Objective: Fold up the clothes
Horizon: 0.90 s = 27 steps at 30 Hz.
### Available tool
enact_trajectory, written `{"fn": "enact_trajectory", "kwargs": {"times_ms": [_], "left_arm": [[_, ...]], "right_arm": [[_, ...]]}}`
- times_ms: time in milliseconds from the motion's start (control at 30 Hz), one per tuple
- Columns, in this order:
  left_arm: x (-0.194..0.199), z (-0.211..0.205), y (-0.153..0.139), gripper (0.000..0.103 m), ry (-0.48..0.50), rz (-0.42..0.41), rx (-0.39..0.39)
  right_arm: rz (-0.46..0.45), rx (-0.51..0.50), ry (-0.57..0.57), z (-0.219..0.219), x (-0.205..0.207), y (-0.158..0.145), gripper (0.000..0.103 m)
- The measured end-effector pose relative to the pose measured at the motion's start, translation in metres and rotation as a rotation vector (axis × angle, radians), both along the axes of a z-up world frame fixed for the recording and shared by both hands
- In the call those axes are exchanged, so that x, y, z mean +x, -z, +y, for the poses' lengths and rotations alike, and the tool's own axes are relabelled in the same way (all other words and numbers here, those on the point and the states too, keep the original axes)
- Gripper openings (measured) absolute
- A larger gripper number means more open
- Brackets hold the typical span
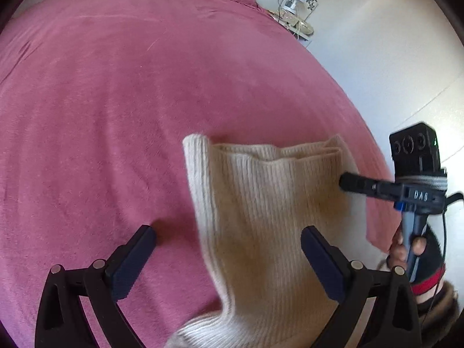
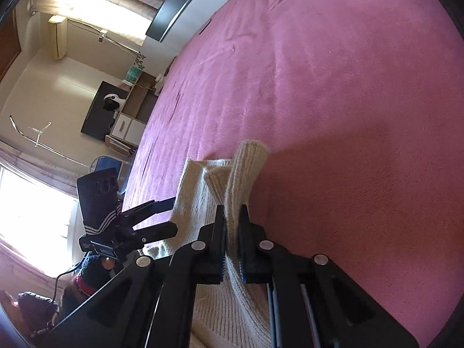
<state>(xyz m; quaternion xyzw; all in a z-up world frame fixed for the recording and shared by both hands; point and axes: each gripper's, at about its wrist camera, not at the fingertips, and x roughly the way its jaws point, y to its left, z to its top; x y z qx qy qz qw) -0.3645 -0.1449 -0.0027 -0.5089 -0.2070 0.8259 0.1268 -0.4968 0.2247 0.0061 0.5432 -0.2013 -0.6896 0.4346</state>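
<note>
A cream ribbed knit garment (image 1: 269,220) lies folded on a pink bedspread (image 1: 116,101). In the left wrist view my left gripper (image 1: 229,246) is open, its fingers spread to either side of the garment's near part and just above it. The right gripper (image 1: 351,184) reaches in from the right and touches the garment's right edge. In the right wrist view my right gripper (image 2: 232,220) is shut on a raised fold of the cream garment (image 2: 243,171), held upright above the bed. The left gripper (image 2: 162,217) shows there at the left, open.
The pink bedspread (image 2: 348,101) fills most of both views. A bedside table with a lamp and cables (image 1: 295,14) stands at the far right corner. A desk with a small camera (image 2: 116,107) and a bright window (image 2: 37,220) lie beyond the bed's left edge.
</note>
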Motion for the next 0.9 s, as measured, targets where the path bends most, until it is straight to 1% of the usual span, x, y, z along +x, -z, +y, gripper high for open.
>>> {"fn": "enact_trajectory", "kwargs": {"times_ms": [67, 100, 133, 200, 267, 367, 500, 600, 700, 767, 900], "left_arm": [[-0.003, -0.001, 0.002, 0.009, -0.006, 0.001, 0.03], [-0.005, -0.004, 0.007, 0.004, -0.024, -0.014, 0.064], [-0.007, -0.006, 0.012, 0.005, -0.034, -0.025, 0.089], [-0.01, -0.008, 0.02, 0.006, -0.037, -0.034, 0.111], [-0.012, -0.012, 0.026, 0.005, -0.049, -0.038, 0.143], [-0.01, -0.019, 0.026, 0.004, -0.089, -0.013, 0.167], [0.003, -0.022, 0.021, 0.004, -0.134, 0.038, 0.168], [0.022, -0.014, 0.006, 0.004, -0.117, 0.093, 0.183], [0.048, 0.0, -0.023, 0.004, -0.058, 0.155, 0.169], [0.072, 0.006, -0.042, 0.004, -0.018, 0.192, 0.162], [0.13, 0.015, -0.067, 0.005, 0.071, 0.245, 0.086]], "right_arm": [[0.0, 0.002, 0.002, 0.004, 0.0, 0.001, 0.008], [0.0, 0.007, 0.002, 0.004, 0.001, 0.002, 0.008], [-0.001, 0.009, 0.004, 0.004, 0.001, 0.002, 0.008], [0.0, 0.011, 0.011, 0.005, 0.002, 0.0, 0.008], [0.002, 0.015, 0.015, 0.009, 0.002, -0.001, 0.009], [0.008, 0.02, 0.011, 0.01, 0.002, -0.003, 0.009], [0.023, 0.01, 0.012, 0.011, 0.007, -0.009, 0.009], [0.057, -0.021, -0.006, 0.013, 0.016, -0.023, 0.009], [0.104, -0.063, -0.03, 0.024, 0.044, -0.044, 0.009], [0.137, -0.092, -0.046, 0.031, 0.064, -0.058, 0.009], [0.197, -0.143, -0.074, 0.047, 0.105, -0.084, 0.009]]}}
